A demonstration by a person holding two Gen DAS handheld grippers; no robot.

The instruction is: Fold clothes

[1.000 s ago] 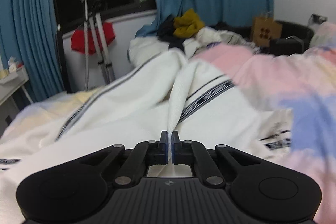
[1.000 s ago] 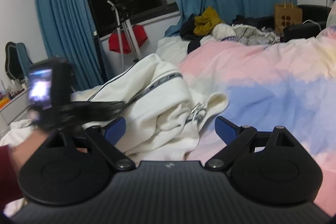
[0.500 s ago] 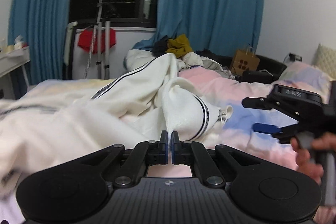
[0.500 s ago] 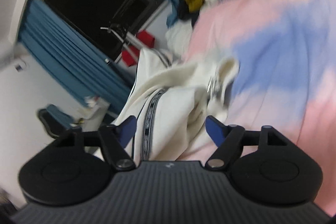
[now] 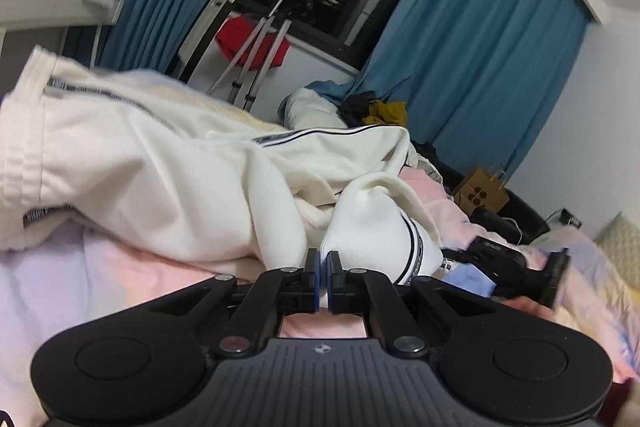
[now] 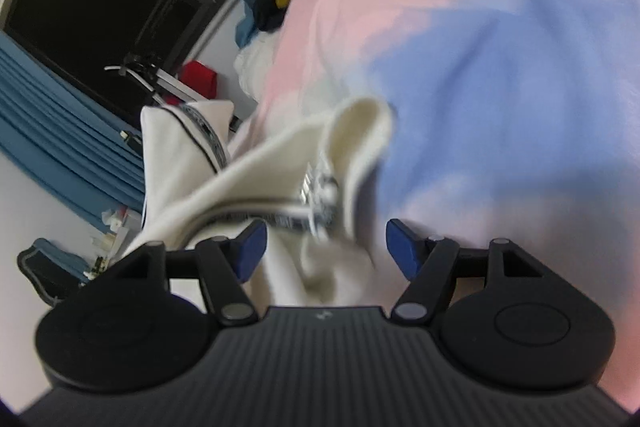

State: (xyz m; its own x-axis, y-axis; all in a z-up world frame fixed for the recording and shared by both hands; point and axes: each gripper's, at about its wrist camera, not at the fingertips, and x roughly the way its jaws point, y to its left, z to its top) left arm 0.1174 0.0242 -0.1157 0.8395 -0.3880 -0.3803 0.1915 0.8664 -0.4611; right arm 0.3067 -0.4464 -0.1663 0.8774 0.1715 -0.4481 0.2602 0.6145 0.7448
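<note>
Presently: white garment, heaped on bed; left gripper clamped on one fold, dragged sideways since. Right gripper closing round zipper hem, not yet pinching; second hold pending.

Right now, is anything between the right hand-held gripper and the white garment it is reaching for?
Nothing visible is. The right hand-held gripper has its jaws closing, with a fold of the white garment already between them on the pink and blue bedspread.
</note>
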